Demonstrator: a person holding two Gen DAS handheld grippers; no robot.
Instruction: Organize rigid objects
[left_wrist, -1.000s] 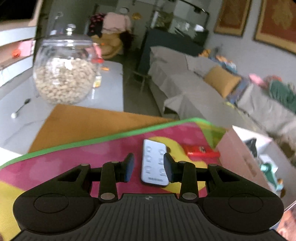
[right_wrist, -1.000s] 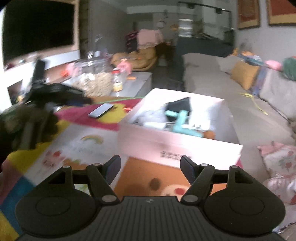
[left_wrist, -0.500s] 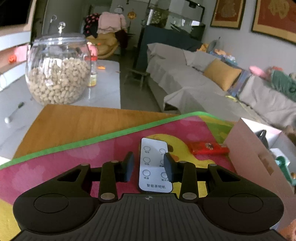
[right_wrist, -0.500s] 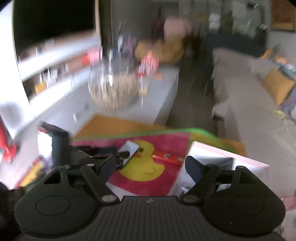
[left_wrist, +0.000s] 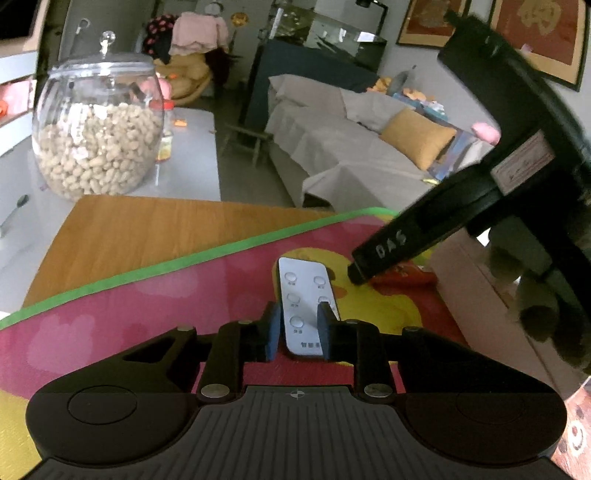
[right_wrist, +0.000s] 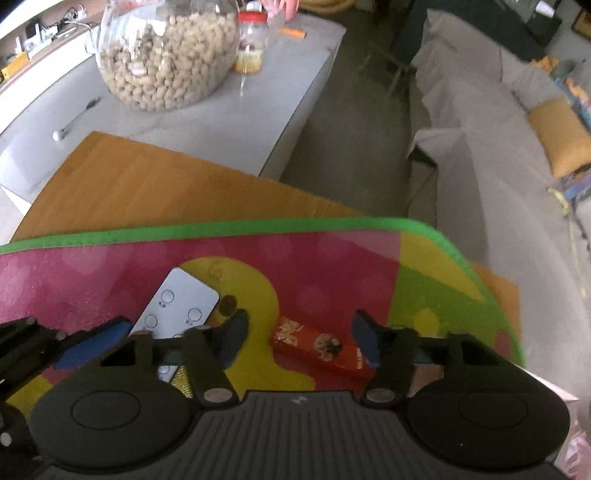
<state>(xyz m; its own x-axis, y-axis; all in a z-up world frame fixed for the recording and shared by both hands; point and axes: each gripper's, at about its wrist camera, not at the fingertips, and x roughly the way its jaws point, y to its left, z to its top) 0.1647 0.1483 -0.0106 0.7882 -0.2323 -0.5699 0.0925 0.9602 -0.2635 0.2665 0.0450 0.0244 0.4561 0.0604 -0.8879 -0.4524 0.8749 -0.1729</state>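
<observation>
A white remote lies on the yellow duck of the play mat. My left gripper is low over its near end, and its closing blue pads press on the remote's two long edges. A red snack box lies on the mat just right of the remote. My right gripper hovers over that box with its jaws closing. The box is between them; the left finger stands clear of it. In the left wrist view a finger of the right gripper reaches down beside the red box.
The colourful mat covers a wooden table. A big glass jar of peanuts, a small red-lidded jar and a spoon sit on the grey counter behind. A pale cardboard box stands at the right, a sofa beyond.
The left jaws have closed from around the remote onto its edges. The right gripper has swung from above the cardboard box to above the red box, tilted further down, its jaws narrower.
</observation>
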